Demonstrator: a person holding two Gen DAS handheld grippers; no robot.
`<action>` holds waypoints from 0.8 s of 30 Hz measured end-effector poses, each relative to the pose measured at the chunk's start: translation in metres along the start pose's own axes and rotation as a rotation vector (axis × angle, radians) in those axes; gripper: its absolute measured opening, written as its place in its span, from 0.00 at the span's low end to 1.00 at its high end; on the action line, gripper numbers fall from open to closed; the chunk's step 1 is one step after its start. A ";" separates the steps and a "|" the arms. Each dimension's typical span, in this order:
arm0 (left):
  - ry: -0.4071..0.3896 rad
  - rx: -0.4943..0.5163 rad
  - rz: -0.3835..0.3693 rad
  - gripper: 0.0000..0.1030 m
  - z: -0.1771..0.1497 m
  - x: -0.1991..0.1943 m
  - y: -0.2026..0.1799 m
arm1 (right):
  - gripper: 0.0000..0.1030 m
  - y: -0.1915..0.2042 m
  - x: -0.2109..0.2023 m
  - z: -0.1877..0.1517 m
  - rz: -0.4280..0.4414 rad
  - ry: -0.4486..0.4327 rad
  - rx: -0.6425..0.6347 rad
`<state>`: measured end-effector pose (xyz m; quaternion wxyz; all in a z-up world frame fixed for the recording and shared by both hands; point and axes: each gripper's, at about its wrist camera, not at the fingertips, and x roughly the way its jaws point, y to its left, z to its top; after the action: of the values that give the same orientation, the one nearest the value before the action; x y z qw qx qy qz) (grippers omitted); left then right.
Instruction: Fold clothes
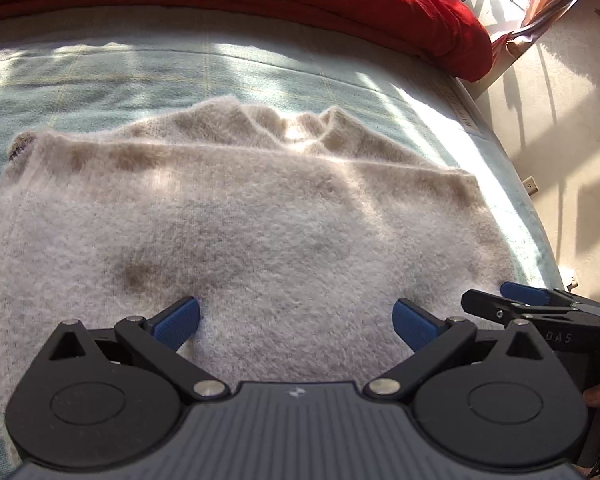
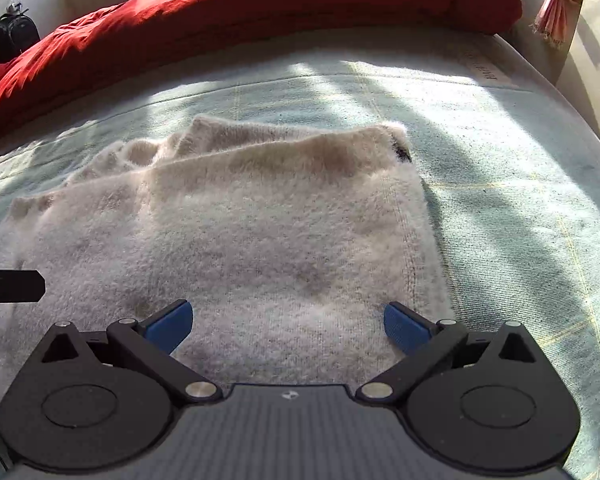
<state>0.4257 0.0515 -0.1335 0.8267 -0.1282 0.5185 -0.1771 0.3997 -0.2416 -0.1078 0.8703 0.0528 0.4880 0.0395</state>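
The left gripper (image 1: 296, 322) hovers low over the near part of a fluffy cream sweater (image 1: 236, 232), its blue pads spread wide apart with nothing between them, only the knit lying just beneath. Ahead of it the sweater sits partly folded on a pale blue-green blanket (image 1: 100, 80), one layer doubled over another, with the neckline bunched at the far edge and a dark tag poking out at the far left corner. To its right, the right gripper (image 2: 286, 322) hangs beside it, its jaws likewise parted and empty, above the same near edge; the sweater's side seam runs just off its right pad. Beyond both, a red duvet (image 2: 260, 4) is heaped along the far side. I'd say the risk is a shallow pinch: the fuzzy knit is thick and slack, so either tool could catch only the top layer, and the fold would then drag open or go crooked.
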 end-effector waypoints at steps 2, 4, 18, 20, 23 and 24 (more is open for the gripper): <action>0.003 -0.001 0.007 0.99 0.003 -0.001 -0.001 | 1.00 -0.003 -0.006 0.001 0.017 -0.014 0.015; 0.001 0.016 0.004 0.99 0.005 -0.005 -0.005 | 1.00 -0.003 -0.014 0.001 0.022 -0.035 0.019; -0.025 0.037 0.040 0.99 -0.004 0.005 0.002 | 1.00 -0.009 -0.003 -0.001 0.016 0.012 0.053; -0.018 0.037 0.042 0.99 -0.003 0.005 0.002 | 1.00 -0.010 -0.002 0.000 0.014 0.017 0.066; -0.005 0.032 0.046 0.99 -0.001 0.006 0.002 | 1.00 -0.010 -0.001 0.002 0.009 0.025 0.082; 0.001 0.034 0.048 0.99 0.000 0.006 0.002 | 1.00 -0.010 0.000 0.002 0.007 0.027 0.082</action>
<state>0.4282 0.0504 -0.1391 0.8325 -0.1017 0.5188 -0.1659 0.4016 -0.2514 -0.1075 0.8606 0.0896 0.5007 0.0235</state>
